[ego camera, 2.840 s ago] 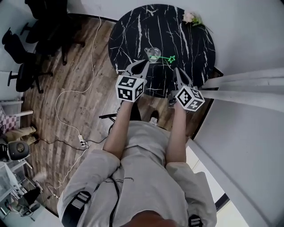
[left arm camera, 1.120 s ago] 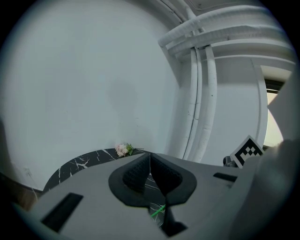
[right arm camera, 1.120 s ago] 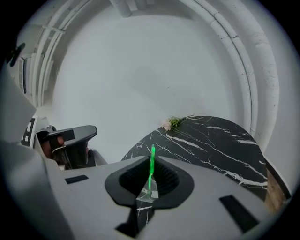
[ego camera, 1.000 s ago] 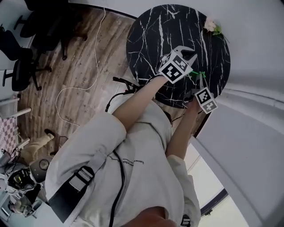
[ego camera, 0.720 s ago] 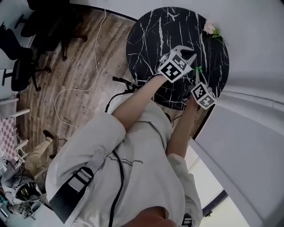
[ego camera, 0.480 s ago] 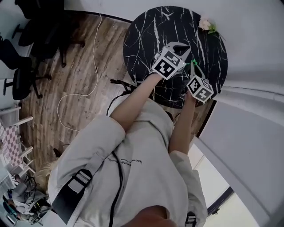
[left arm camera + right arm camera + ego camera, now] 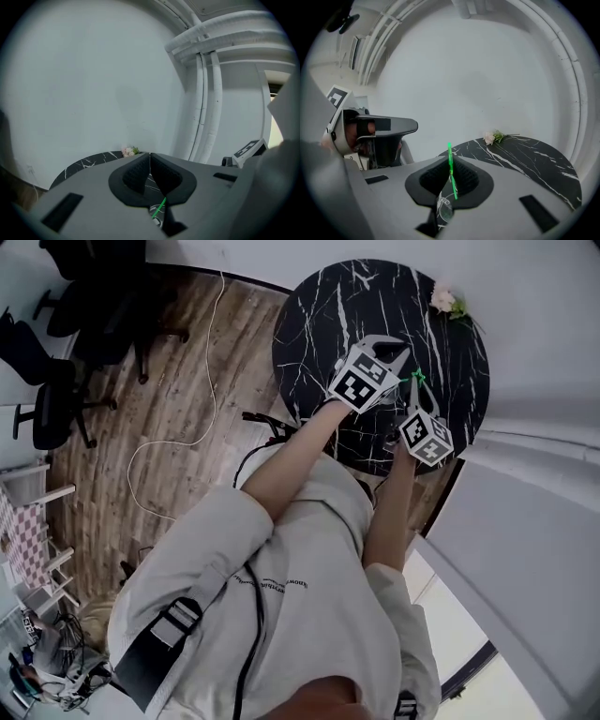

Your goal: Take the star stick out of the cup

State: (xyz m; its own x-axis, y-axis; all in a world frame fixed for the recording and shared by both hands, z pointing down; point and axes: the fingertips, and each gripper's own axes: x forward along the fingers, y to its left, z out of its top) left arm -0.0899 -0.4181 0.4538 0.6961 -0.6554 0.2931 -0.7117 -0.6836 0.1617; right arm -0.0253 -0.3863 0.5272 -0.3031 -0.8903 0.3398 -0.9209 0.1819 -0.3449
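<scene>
The right gripper [image 7: 449,161] is clenched on the thin green star stick [image 7: 451,174], pads pressed to it on both sides. The stick's long axis runs nearly upright through the jaws. Its upper end pokes just past the jaw tips, and its lower end slants down toward the clear glass cup [image 7: 443,210], which sits just beneath the jaws. Whether that lower end clears the rim cannot be told. The left gripper [image 7: 150,156] is closed with its tips meeting and nothing between them, and the same cup shows below its jaws. Beyond both tools lies the round black marble table [image 7: 525,152].
</scene>
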